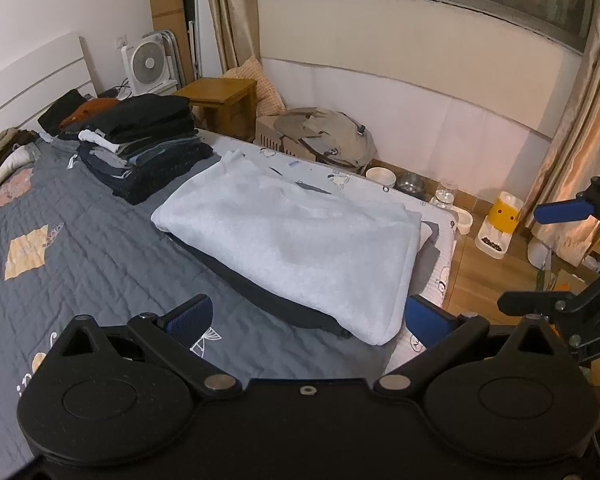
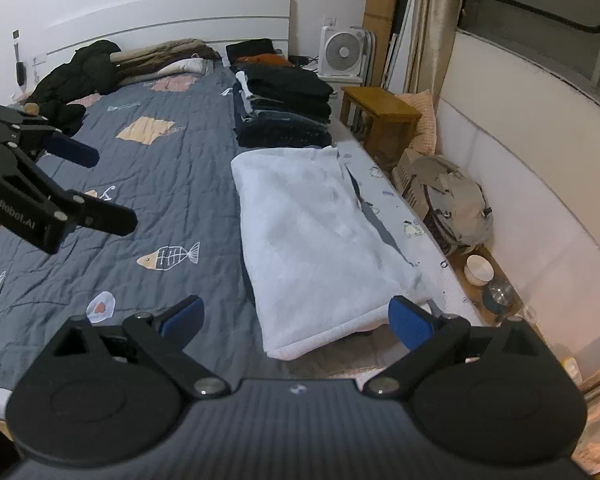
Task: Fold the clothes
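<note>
Both grippers hang w/ jaws spread wide, nothing between them: left gripper [image 1: 309, 324] sits above the near end of the bed, its blue pads [image 1: 191, 315] apart on either side of the folded garment's near corner; right gripper [image 2: 296, 322] likewise released, blue pads [image 2: 410, 322] wide, hovering just short of the garment's near edge. The task item, a pale blue fleece garment [image 2: 314, 236], lies folded into a long rectangle on the right-hand side of the bed, flat, near the mattress edge; a dark layer shows under its near edge in the left wrist view, can't tell what it is. Just beyond its far end stands a stack of folded dark clothes [image 2: 284, 108], neat, w/ a white piece poking out on its left side; behind that, a smaller pile w/ an orange-brown item [image 2: 264, 59]. Bed cover is a grey quilt [image 2: 148, 184] w/ fish & patch prints. At the headboard [image 2: 168, 20] end: a crumpled black jacket [image 2: 80, 76] and brownish bedding. Beside the bed, on the window side: wooden stool [image 2: 380, 110], white box fan [image 2: 342, 54], beige backpack [image 2: 454, 196] on a crate, white bowl [image 2: 478, 269] and steel bowl [image 2: 500, 292] on the floor. Left wrist view also shows a yellow-and-white pet feeder [image 1: 498, 224] by the curtain [image 1: 580, 152]. The left gripper shows at the left edge of the right wrist view, also unclenched.
</note>
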The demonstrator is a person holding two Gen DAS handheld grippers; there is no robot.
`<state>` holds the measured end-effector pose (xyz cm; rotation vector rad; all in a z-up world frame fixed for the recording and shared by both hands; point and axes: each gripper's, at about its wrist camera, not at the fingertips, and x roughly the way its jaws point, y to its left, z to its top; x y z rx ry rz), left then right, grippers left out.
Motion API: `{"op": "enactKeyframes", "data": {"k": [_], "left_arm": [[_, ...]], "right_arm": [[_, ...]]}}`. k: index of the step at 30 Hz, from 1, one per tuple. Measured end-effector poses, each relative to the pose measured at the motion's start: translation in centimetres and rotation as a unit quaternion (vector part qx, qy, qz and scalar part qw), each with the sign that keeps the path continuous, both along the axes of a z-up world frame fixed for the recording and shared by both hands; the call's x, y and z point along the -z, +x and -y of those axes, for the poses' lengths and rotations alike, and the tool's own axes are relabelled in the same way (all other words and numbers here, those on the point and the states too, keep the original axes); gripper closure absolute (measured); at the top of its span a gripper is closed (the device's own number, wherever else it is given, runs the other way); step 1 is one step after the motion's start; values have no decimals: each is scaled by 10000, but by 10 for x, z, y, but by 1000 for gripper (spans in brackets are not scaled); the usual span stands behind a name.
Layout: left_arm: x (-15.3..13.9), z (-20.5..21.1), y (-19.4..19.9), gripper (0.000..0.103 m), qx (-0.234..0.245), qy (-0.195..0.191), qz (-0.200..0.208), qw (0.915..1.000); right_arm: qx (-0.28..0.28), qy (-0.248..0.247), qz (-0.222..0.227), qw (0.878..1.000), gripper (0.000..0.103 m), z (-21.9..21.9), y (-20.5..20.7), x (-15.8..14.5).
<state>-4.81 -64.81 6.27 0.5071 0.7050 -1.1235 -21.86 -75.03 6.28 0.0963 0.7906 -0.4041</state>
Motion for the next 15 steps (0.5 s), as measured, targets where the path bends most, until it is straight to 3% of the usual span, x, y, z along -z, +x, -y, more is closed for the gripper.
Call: {"op": "enactKeyframes", "data": {"k": [15], "left_arm": [[3, -2, -6, 0, 95, -29, 157, 9998]], "right_arm": [[-80, 31, -146, 9999, 5, -4, -1, 7]]}}
